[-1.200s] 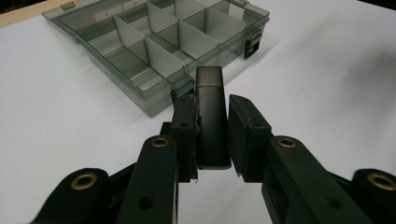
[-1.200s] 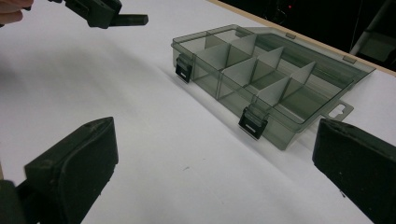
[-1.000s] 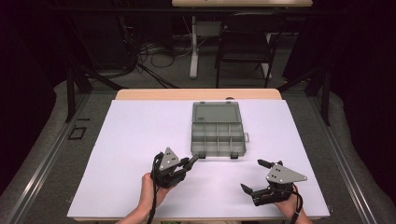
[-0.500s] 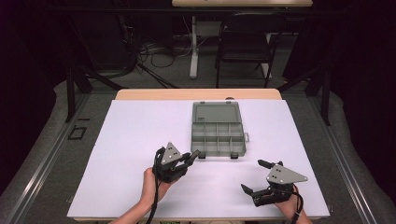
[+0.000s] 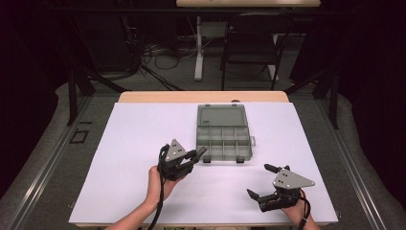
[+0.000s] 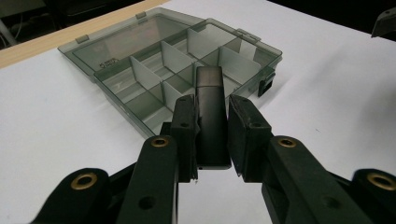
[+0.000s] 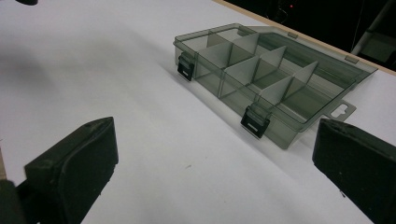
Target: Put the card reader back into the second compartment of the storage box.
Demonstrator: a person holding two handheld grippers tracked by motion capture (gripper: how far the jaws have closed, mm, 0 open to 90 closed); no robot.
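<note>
A smoky grey compartment box [image 5: 223, 136] lies open on the white table cover, its lid flat behind it and its dividers bare. My left gripper [image 5: 195, 155] hovers just left of the box's front left corner, shut on a dark rectangular block [image 6: 210, 86] that sticks out past the pads toward the box [image 6: 154, 70]. In the left gripper view the block sits upright between the two pads [image 6: 184, 116]. My right gripper [image 5: 258, 180] rests near the table's front right, jaws wide open with nothing between them. From there the box [image 7: 261, 70] and its two black latches lie ahead.
The white cover [image 5: 143, 143] spans the table, with a wooden strip [image 5: 201, 97] along the far edge. Behind the table stand a dark chair [image 5: 251, 43] and a desk leg [image 5: 198, 48] with cables on the floor. Metal rails run along both sides.
My left gripper has edged slightly away from the person toward the box, still gripping the block. The right gripper has stayed put.
</note>
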